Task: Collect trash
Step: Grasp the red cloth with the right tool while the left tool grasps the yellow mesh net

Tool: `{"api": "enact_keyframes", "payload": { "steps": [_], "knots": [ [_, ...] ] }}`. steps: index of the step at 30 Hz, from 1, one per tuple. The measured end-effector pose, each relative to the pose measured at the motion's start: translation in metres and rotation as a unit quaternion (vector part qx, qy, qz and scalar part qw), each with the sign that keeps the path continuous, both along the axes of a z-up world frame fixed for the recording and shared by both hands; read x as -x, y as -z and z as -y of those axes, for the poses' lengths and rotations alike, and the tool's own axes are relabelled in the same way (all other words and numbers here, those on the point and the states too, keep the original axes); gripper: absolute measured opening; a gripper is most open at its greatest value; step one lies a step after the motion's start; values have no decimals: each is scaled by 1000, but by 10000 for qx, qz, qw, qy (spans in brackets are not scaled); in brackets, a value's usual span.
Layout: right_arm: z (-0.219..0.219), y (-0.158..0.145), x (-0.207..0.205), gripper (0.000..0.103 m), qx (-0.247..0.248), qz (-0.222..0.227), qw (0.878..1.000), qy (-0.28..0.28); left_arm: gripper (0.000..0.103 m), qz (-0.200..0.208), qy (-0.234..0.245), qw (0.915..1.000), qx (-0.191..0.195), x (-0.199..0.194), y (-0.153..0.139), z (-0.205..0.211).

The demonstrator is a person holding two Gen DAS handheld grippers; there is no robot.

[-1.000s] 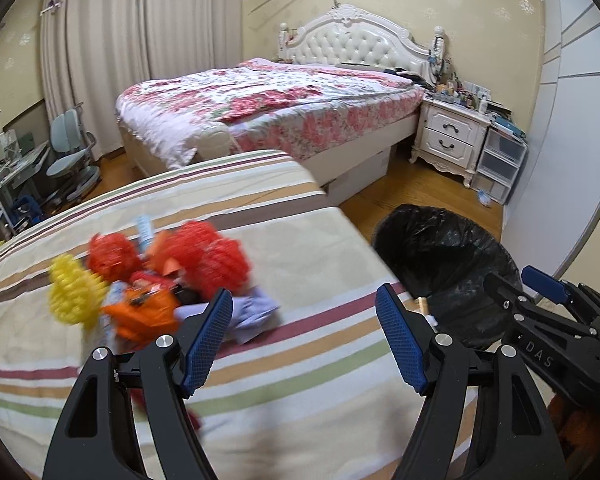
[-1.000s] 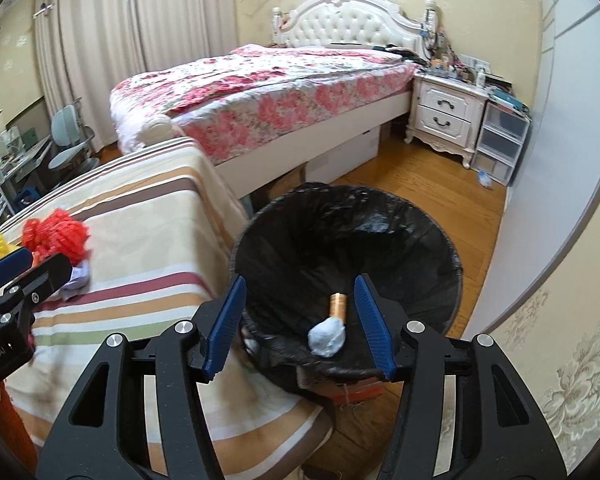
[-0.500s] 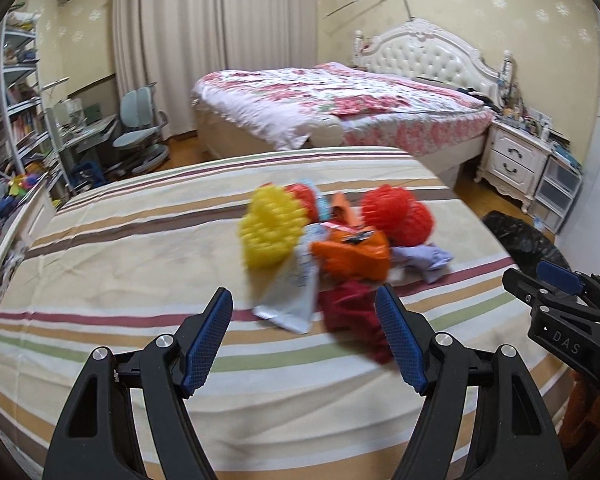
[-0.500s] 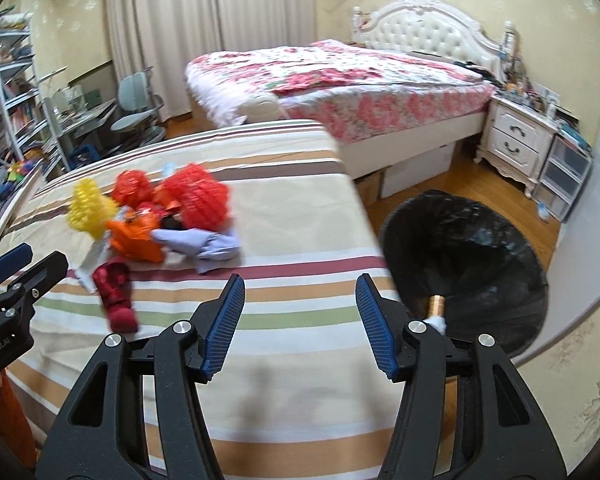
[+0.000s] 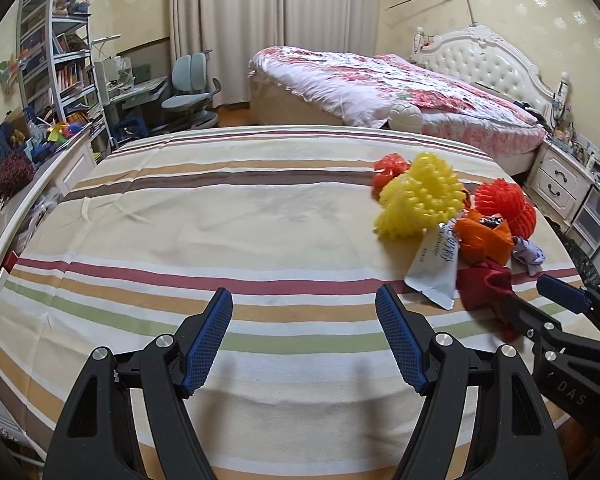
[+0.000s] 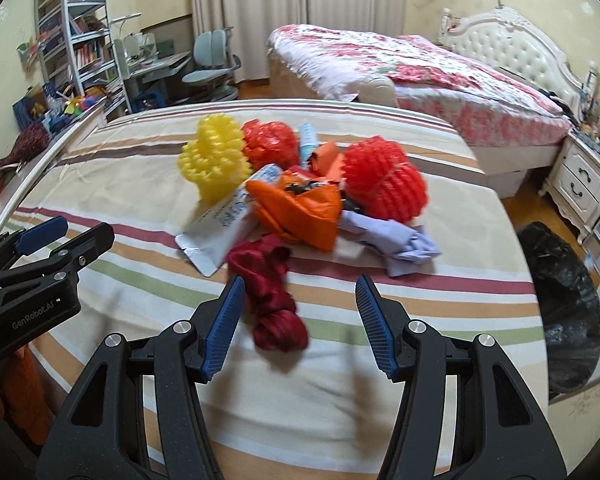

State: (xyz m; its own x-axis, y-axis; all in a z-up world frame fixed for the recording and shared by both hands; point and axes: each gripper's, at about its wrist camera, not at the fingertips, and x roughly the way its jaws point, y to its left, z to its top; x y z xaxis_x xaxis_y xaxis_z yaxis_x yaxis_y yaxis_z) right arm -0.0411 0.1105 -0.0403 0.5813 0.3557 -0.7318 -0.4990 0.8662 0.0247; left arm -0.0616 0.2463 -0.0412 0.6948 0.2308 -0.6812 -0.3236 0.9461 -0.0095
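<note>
A striped bedsheet [image 6: 140,208] is shown covering the near bed, on which a heap of trash is gathered. The heap is made up of a yellow foam fruit net [image 6: 214,160], two red foam nets [image 6: 384,180] (one large at the right, one smaller behind the yellow one), an orange plastic bag [image 6: 300,212], a white foil sachet [image 6: 220,228] with blue print, a crumpled lilac wrapper [image 6: 400,244] and a dark red crumpled cloth [image 6: 272,288]. The right gripper [image 6: 298,320] is held above the sheet with its blue-padded jaws apart; nothing is clamped, and in its own view the dark red cloth is seen between the fingertips, nearer the left pad, though contact cannot be told. The left gripper [image 5: 304,340] is likewise held open and empty over bare sheet, with the heap lying to its right. A black-lined trash bin [image 6: 560,304] is seen on the wooden floor just beside the bed's right edge. A floral-covered bed [image 5: 380,88] and a white nightstand [image 5: 560,180] are seen behind.
</note>
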Motion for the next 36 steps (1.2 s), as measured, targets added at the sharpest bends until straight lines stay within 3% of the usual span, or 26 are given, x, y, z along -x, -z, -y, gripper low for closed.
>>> {"api": "enact_keyframes", "payload": {
  "steps": [3,7,10,21,36],
  "knots": [
    [-10,6,-1,55,76,-104,9999,-104,72,9,-13,10000,30,1,1,-2],
    [-17,13,-2,31,239,-192,9994,-185,72,18,21,10000,81,2,2,-3],
    [-16,11,2,25,266,-167,9993,-205,72,20,81,9999,95,-1,2,-2],
    [28,-19,5,25,31,217,9995,208,74,113,347,9993,110,-15,-6,22],
    [91,-28,-54,25,-243,334,9926,1145,77,219,524,9984,32,-62,-18,48]
  ]
}}
